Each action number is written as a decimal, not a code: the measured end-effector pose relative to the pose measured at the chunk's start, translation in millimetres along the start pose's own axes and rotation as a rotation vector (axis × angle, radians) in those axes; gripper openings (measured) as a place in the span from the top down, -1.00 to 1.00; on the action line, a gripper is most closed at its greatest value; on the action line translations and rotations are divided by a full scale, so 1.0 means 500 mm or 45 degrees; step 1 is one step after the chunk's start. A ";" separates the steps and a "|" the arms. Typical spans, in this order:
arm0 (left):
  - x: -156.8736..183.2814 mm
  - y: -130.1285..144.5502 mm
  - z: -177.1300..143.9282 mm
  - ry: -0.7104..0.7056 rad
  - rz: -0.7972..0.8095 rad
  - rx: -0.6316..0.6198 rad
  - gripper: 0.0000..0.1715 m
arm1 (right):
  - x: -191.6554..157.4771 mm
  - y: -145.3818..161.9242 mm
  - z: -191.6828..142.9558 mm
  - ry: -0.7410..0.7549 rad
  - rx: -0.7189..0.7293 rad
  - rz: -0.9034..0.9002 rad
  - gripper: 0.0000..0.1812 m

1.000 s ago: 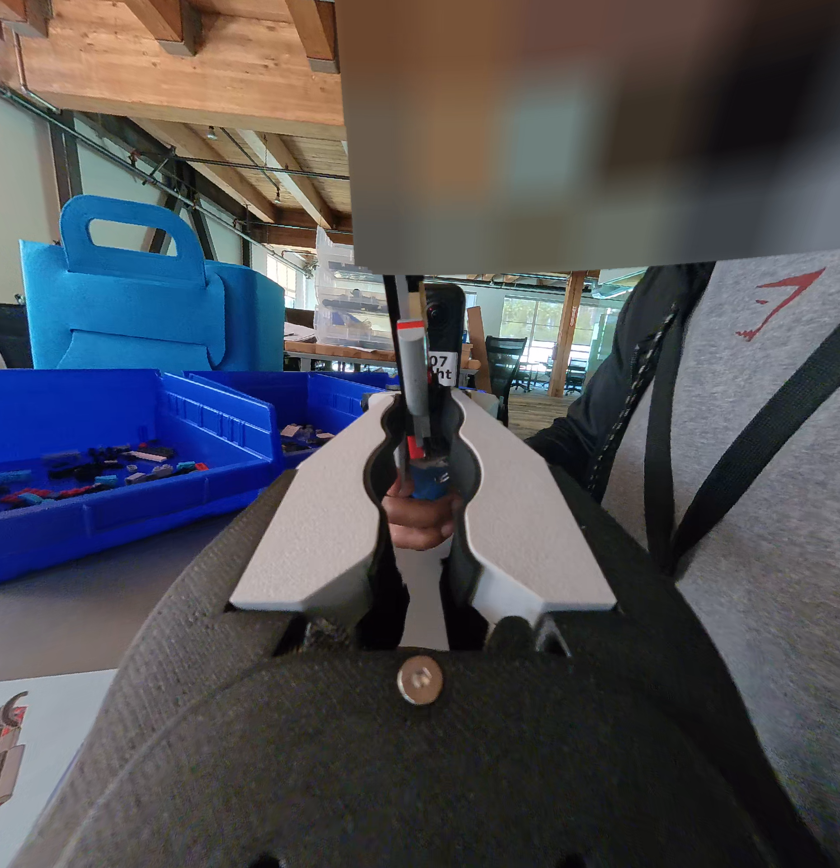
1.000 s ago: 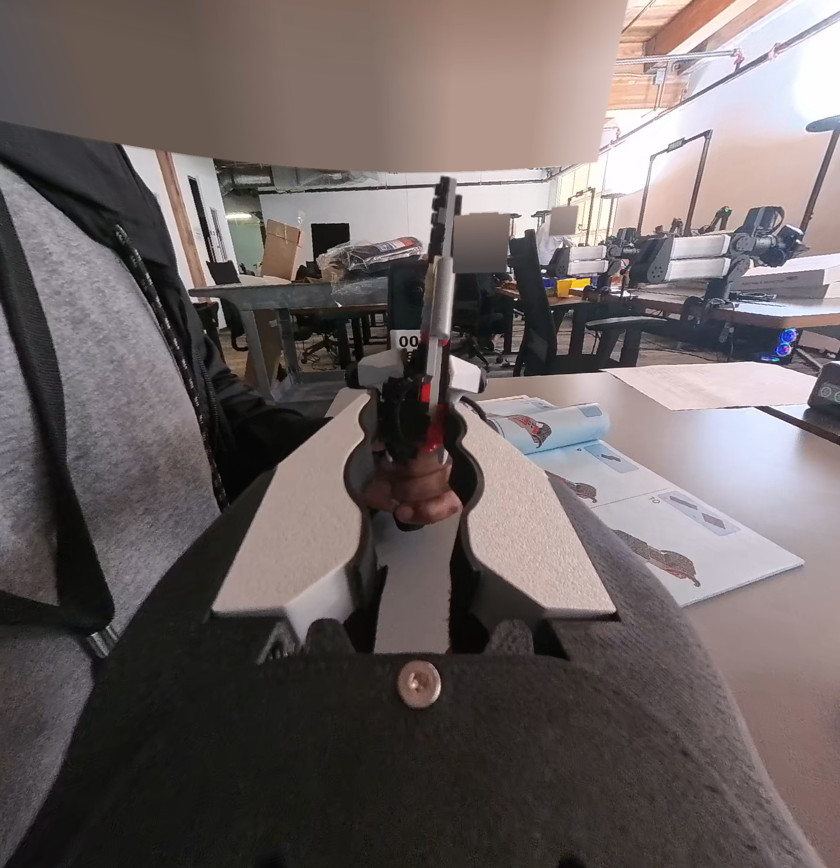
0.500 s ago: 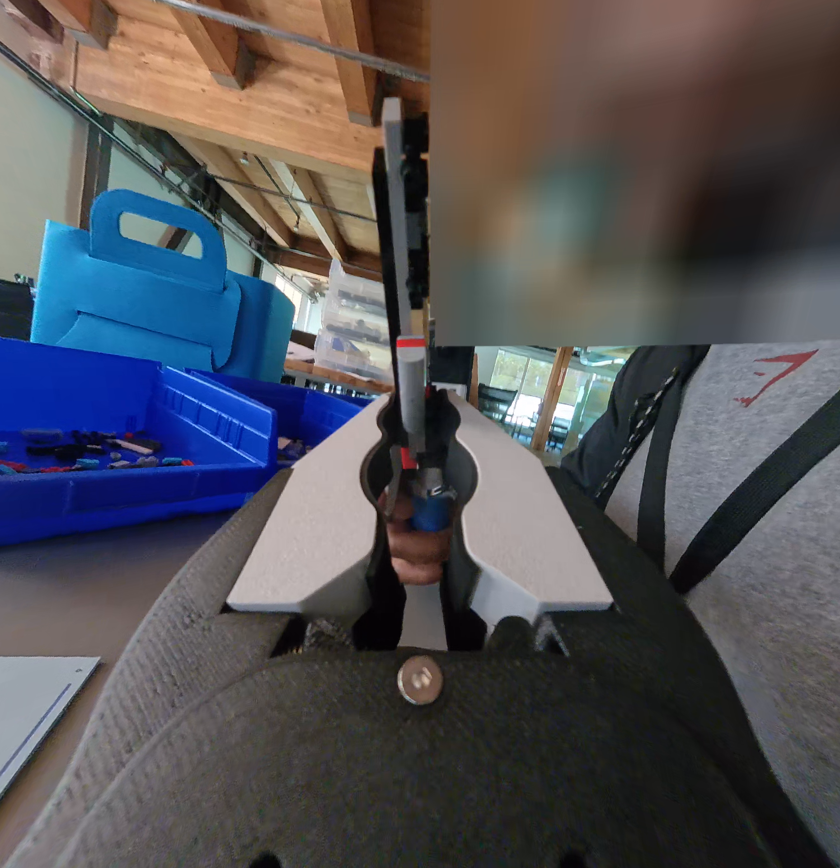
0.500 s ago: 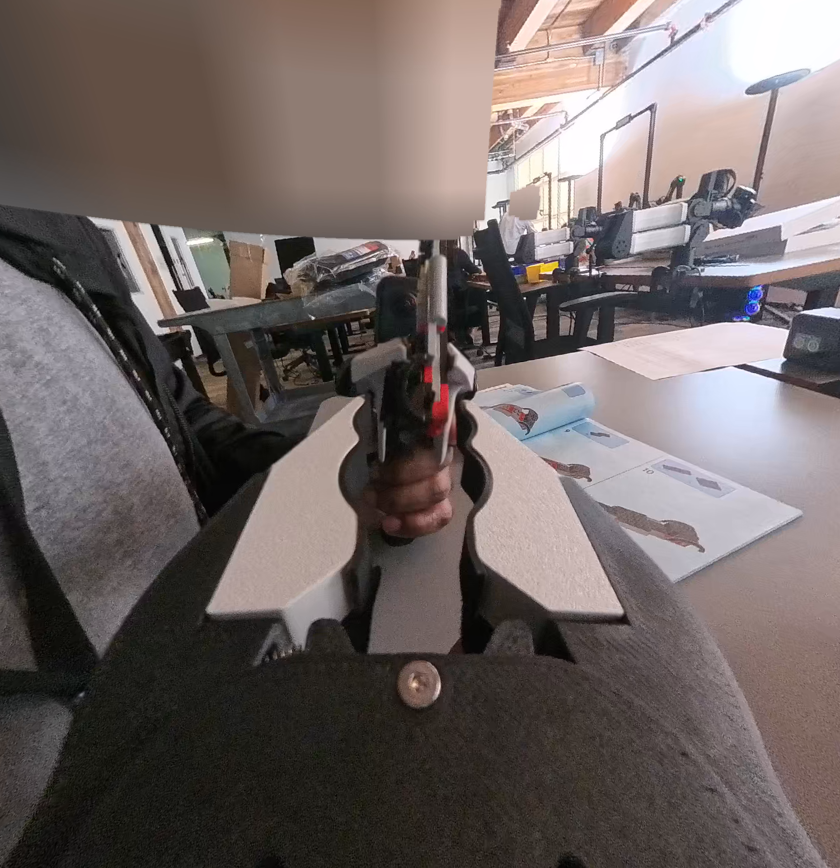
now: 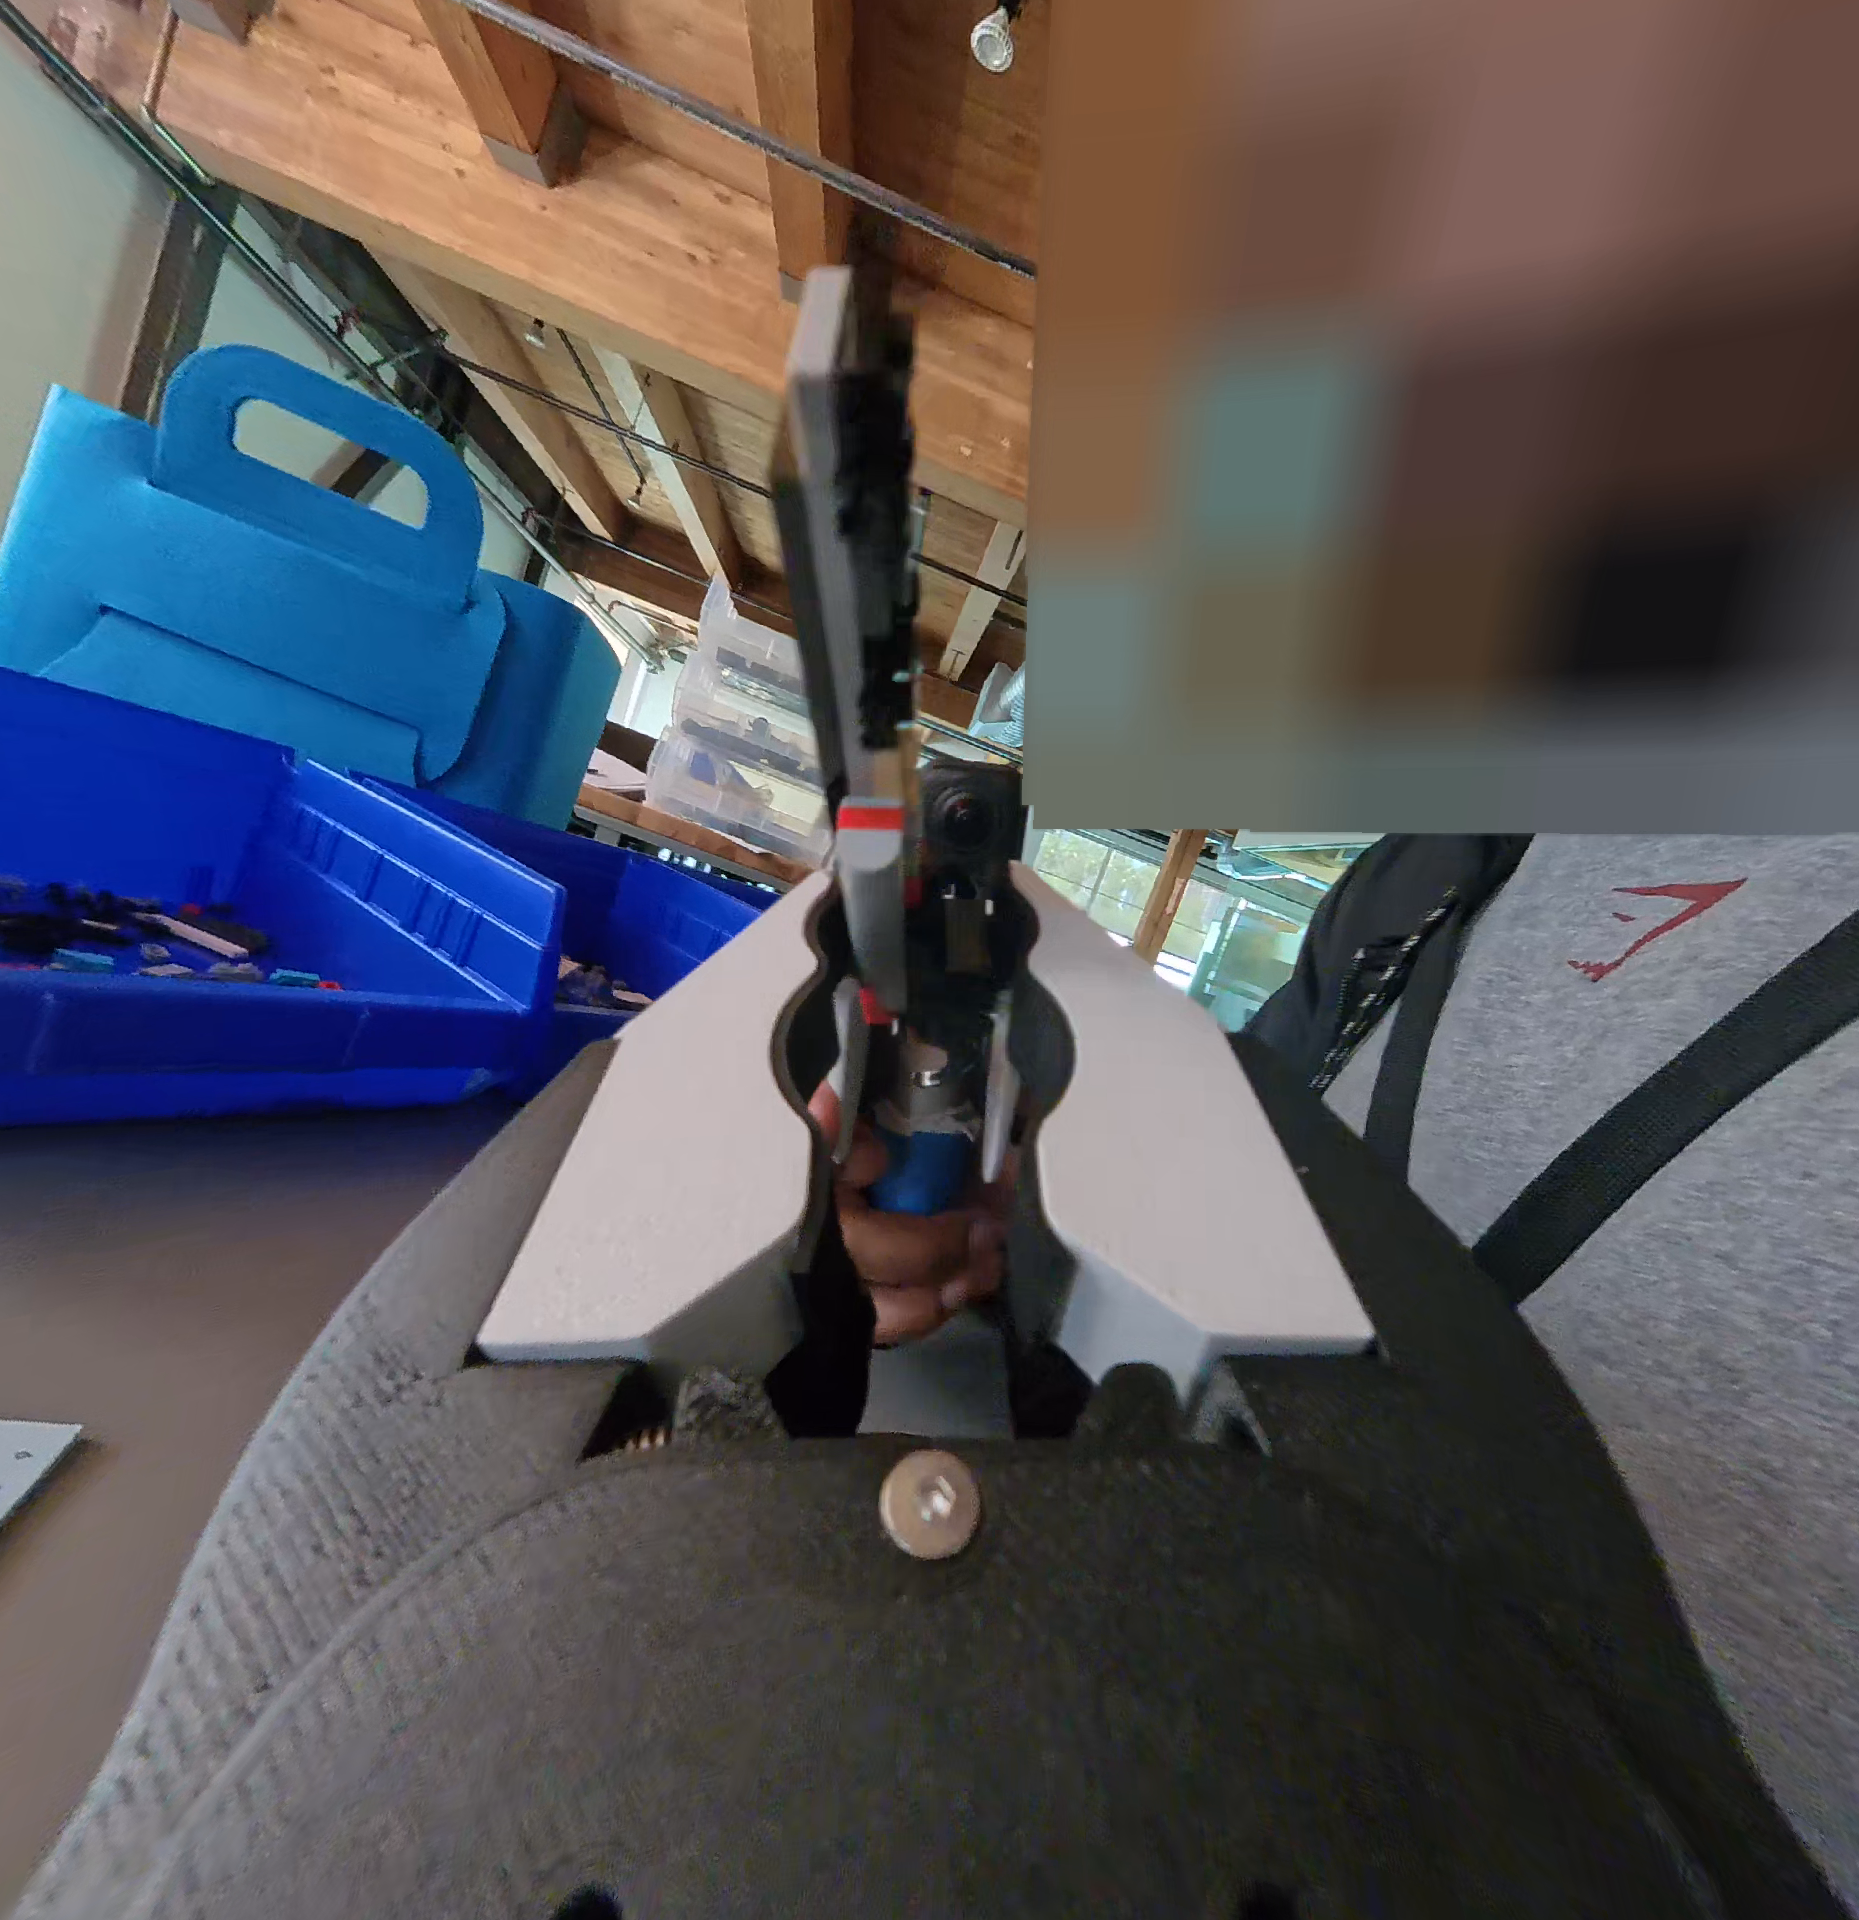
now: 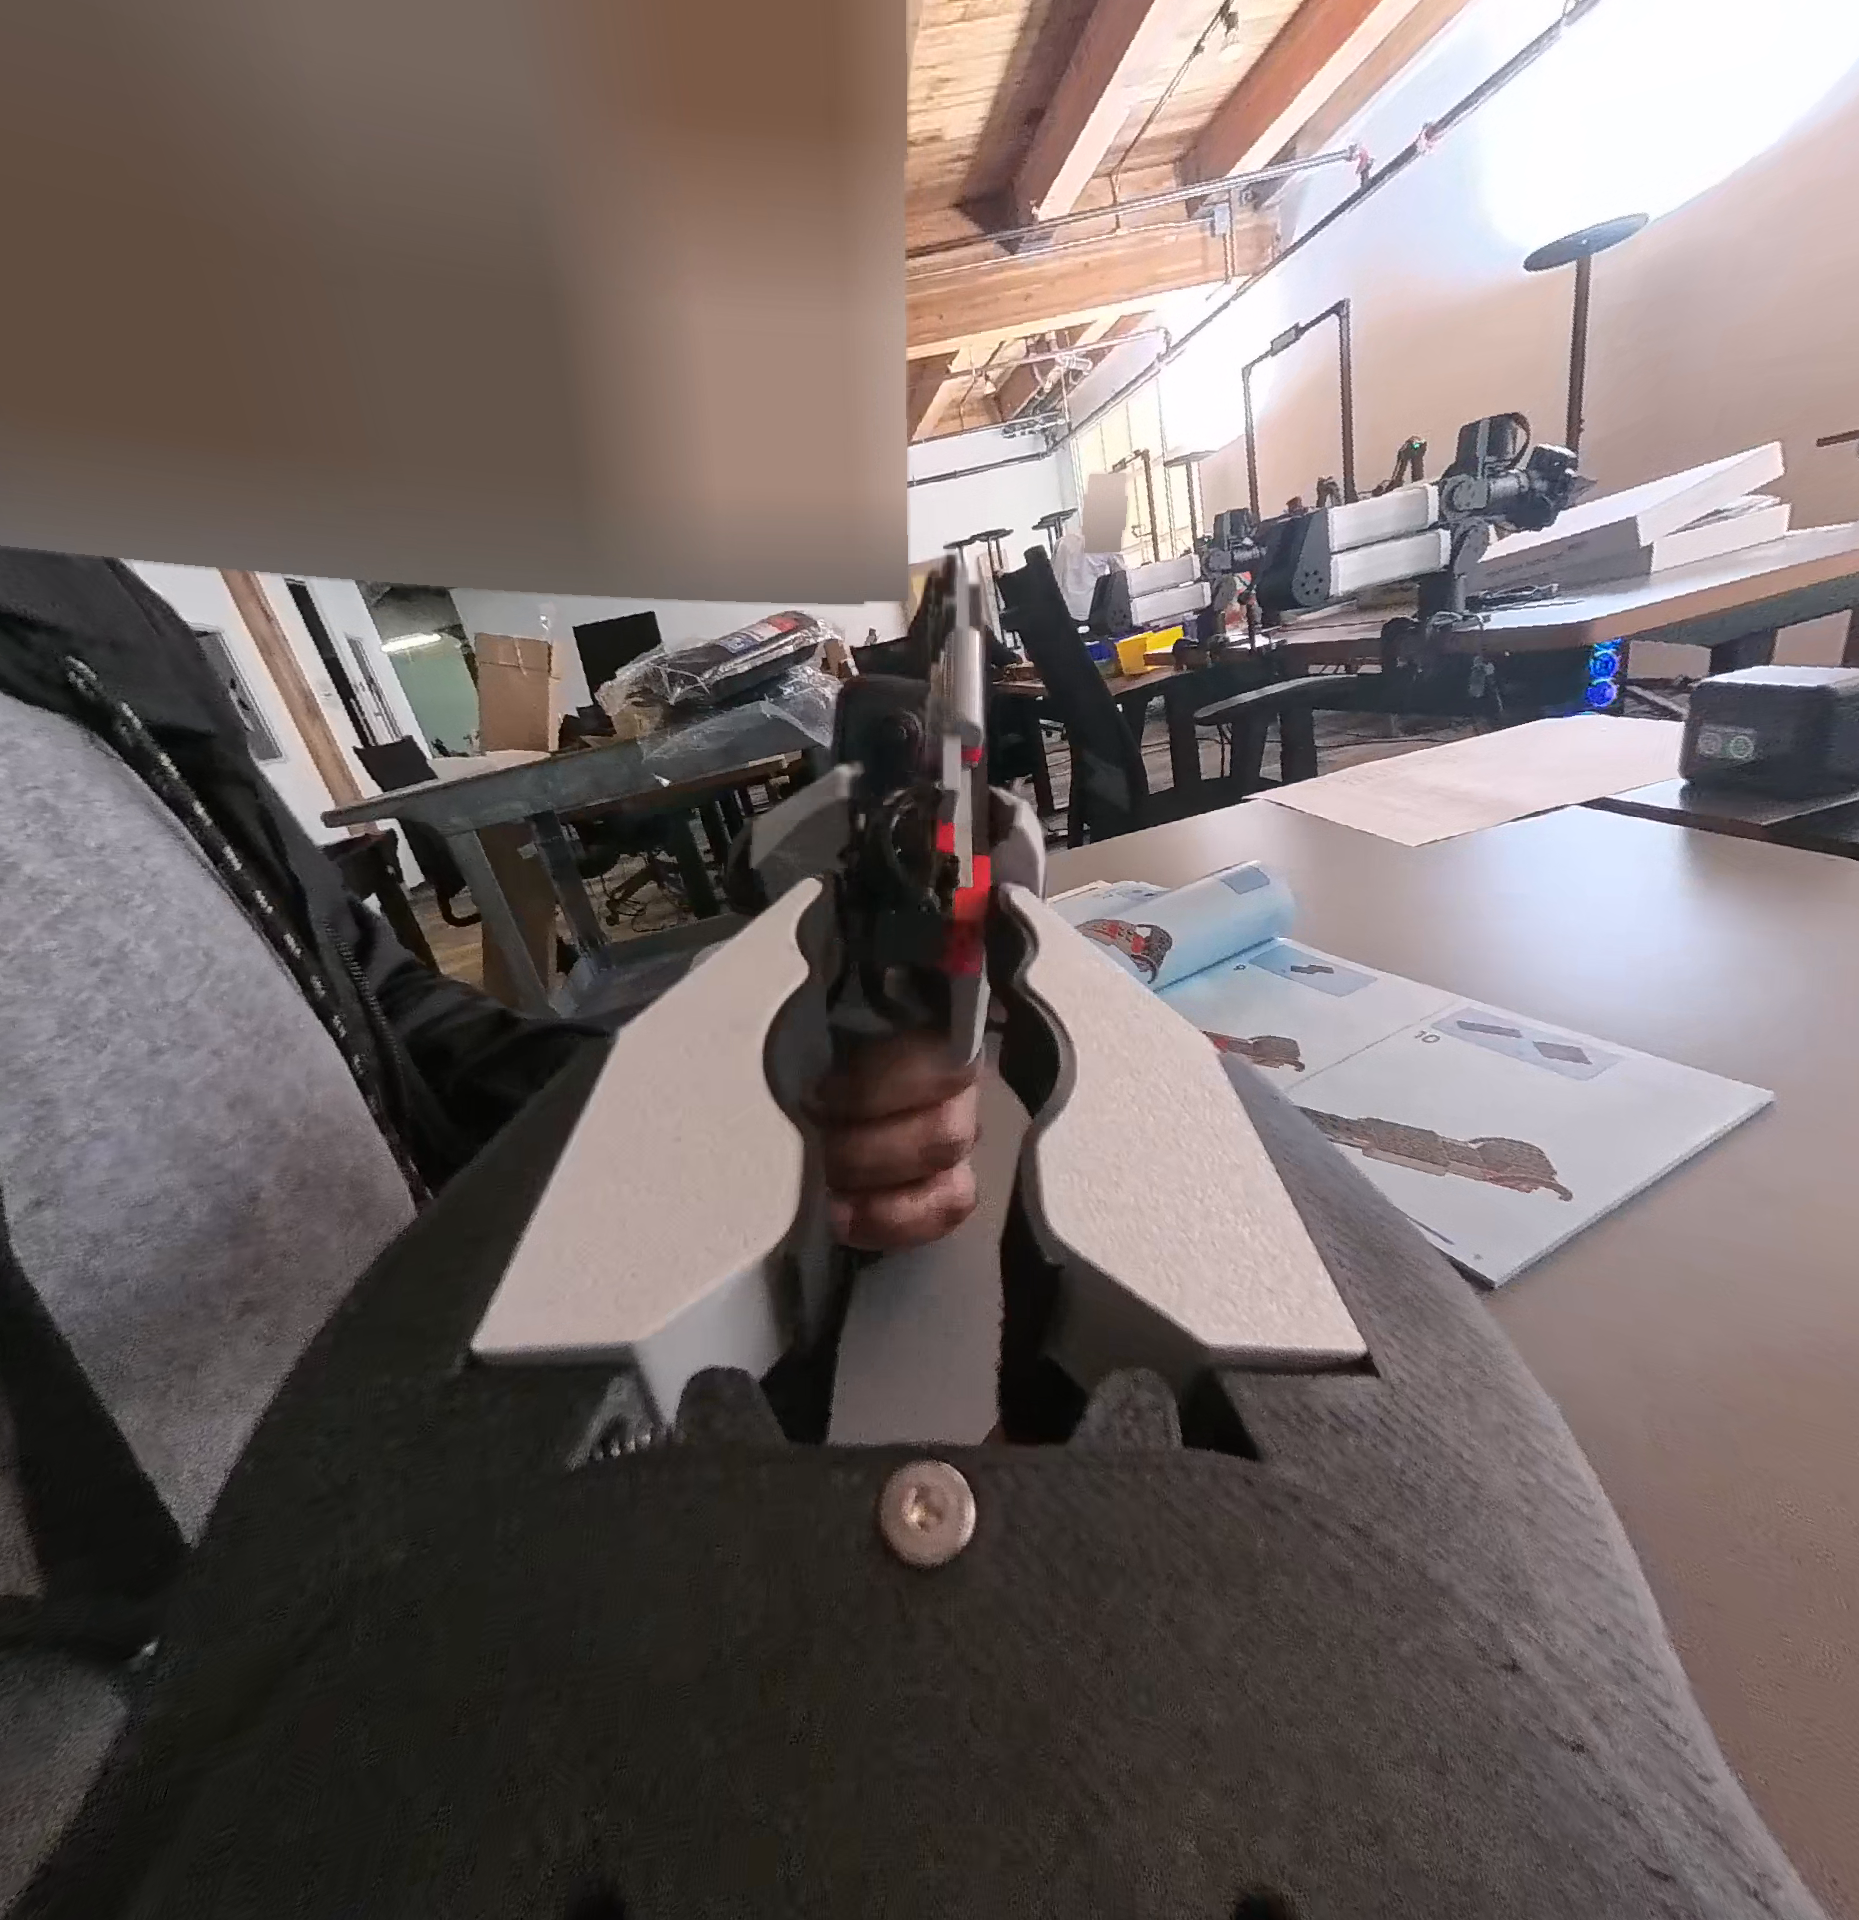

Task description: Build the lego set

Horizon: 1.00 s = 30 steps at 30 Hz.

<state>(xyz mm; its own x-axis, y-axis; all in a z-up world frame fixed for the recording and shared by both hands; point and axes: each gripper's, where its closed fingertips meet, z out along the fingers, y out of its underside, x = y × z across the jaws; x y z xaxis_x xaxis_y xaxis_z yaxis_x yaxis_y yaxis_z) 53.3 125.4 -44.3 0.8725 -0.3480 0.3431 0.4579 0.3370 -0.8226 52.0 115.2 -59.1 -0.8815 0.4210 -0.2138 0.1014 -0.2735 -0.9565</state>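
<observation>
**Both grippers clamped on one lego build, held up edge-on**

Left gripper (image 5: 920, 925) narrow, fingers (image 5: 696, 1122) pinched on lower end of lego build (image 5: 847, 540). Build lifted off table (image 5: 177, 1247), upright with slight tilt, seen edge-on: grey plate, black parts along one side, red bits near the bottom. Right gripper (image 6: 956, 904) also narrow, gripping same build (image 6: 961, 727) from opposite side; grey, black, red parts between its tips. Each view shows other gripper and holding hand (image 6: 894, 1153) just behind build. Blue bins (image 5: 281, 935) with loose pieces (image 5: 125, 935) at left on table, blue foam case (image 5: 281, 582) behind. Open instruction booklet (image 6: 1424, 1081) flat on table at right. Person in grey top (image 5: 1683, 1143) close behind.
</observation>
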 end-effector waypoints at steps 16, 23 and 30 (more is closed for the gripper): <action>0.009 0.017 0.005 -0.007 0.061 -0.088 0.70 | -0.012 -0.005 -0.008 -0.089 0.027 0.028 0.67; 0.010 0.015 0.004 -0.002 0.064 -0.072 0.72 | -0.014 -0.004 -0.007 -0.107 0.021 0.033 0.68; 0.011 0.016 0.007 0.008 0.063 -0.072 0.72 | -0.015 -0.006 -0.009 -0.103 0.021 0.012 0.68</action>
<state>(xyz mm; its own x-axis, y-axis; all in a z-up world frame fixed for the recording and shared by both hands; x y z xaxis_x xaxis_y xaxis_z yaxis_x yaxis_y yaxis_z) 62.3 129.1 -47.5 0.8925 -0.3376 0.2990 0.4039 0.3037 -0.8629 60.2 116.7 -55.5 -0.9150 0.3471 -0.2057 0.1032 -0.2917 -0.9509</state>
